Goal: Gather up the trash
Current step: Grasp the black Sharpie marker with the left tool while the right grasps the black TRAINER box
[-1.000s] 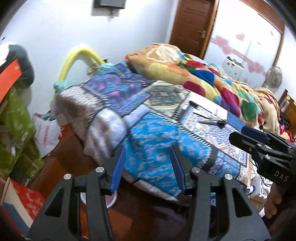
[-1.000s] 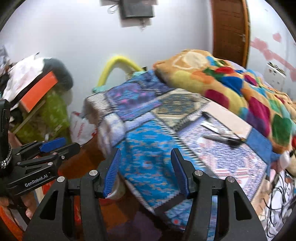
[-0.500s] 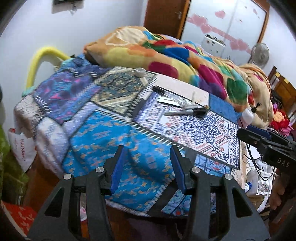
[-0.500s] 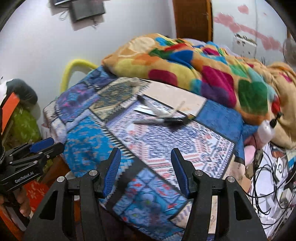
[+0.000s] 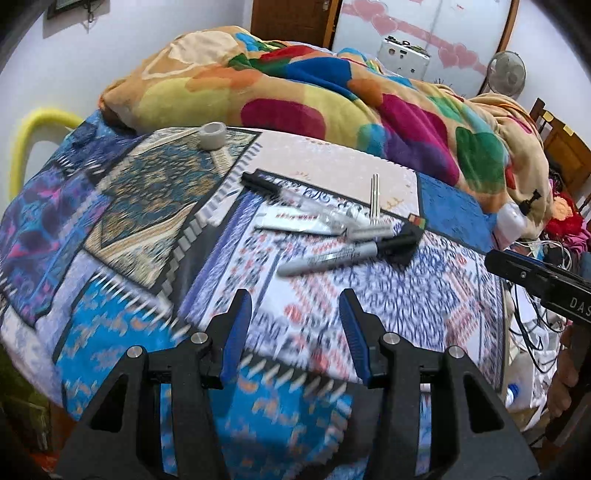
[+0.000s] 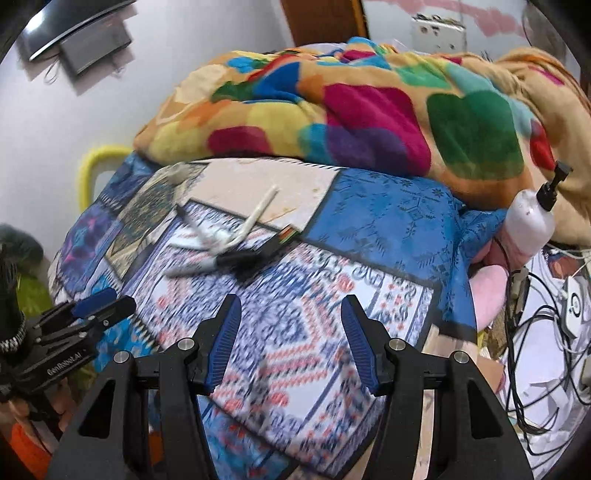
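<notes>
A cluster of small items lies on a patchwork bedspread [image 5: 140, 206]: a grey marker [image 5: 328, 258], a black marker [image 5: 260, 182], a clear wrapper [image 5: 295, 221], a white stick [image 5: 375, 197], a small black block [image 5: 404, 240]. A tape roll [image 5: 214, 134] stands farther back. My left gripper [image 5: 293, 321] is open and empty, short of the cluster. My right gripper [image 6: 290, 332] is open and empty, nearer than the same cluster [image 6: 229, 254]. Each gripper shows in the other's view: the right [image 5: 535, 280], the left [image 6: 88, 310].
A colourful blanket [image 5: 332, 96] is heaped at the back of the bed. A pump bottle [image 6: 530, 218] and tangled cables [image 6: 546, 314] lie at the right. A yellow padded rail [image 5: 33, 125] stands at the left. A door [image 5: 295, 18] is behind.
Both grippers have risen and moved forward over the bed; the floor and clutter at the left dropped out of view, and the markers are much closer. Both stayed open.
</notes>
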`<state>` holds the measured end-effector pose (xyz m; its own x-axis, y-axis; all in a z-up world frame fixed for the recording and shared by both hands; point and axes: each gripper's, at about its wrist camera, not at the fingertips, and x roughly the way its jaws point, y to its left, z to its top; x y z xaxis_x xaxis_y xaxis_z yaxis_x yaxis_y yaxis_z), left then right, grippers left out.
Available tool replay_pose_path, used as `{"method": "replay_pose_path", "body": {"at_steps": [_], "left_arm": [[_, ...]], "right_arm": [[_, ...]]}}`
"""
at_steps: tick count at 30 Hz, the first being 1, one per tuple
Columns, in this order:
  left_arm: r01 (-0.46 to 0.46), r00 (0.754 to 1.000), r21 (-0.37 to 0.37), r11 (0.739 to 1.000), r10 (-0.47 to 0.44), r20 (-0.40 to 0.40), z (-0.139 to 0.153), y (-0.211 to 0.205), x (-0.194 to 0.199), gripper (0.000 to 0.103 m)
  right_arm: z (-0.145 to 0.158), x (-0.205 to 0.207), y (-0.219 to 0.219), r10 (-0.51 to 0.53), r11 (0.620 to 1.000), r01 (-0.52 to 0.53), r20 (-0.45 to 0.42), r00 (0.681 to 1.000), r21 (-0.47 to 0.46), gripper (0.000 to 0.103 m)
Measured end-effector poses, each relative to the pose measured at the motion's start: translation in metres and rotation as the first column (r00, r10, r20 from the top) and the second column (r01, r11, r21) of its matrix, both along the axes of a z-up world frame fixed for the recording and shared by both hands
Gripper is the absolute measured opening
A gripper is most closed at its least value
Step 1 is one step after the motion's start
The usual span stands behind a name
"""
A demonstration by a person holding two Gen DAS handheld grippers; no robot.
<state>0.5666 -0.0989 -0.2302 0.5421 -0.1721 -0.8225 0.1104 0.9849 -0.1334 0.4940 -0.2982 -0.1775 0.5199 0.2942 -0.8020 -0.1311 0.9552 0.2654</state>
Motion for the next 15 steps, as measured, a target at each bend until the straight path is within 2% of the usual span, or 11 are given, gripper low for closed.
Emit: {"method": "replay_pose_path", "body": {"at_steps": [5,8,12,15], "left_arm": [[0.040,0.999,-0.065,0.997,-0.041,-0.011,-0.014,-0.014,0.027,0.049],[0.085,0.996,-0.064,0.994,-0.086,-0.012,-0.021,-0.024,0.037,0.049],[0.135,0.991,-0.039,0.990,-0.134,0.016,-0.022,-0.033,0.046,0.049],[0.182,0.983,-0.043,0.982,-0.183,-0.008,-0.030,-0.038,0.053,0.049]], "right_arm": [[-0.014,0.030,-0.002,-0.030,0.999,0.031,-0.030,0.999,0.036,0.052],[-0.024,0.053,0.008,-0.001,0.998,0.004,-0.056,0.998,0.066,0.052],[-0.036,0.070,0.019,0.017,0.998,-0.013,-0.085,0.996,0.056,0.052],[-0.039,0.074,0.025,0.020,1.000,-0.018,-0.072,0.997,0.023,0.044]]}}
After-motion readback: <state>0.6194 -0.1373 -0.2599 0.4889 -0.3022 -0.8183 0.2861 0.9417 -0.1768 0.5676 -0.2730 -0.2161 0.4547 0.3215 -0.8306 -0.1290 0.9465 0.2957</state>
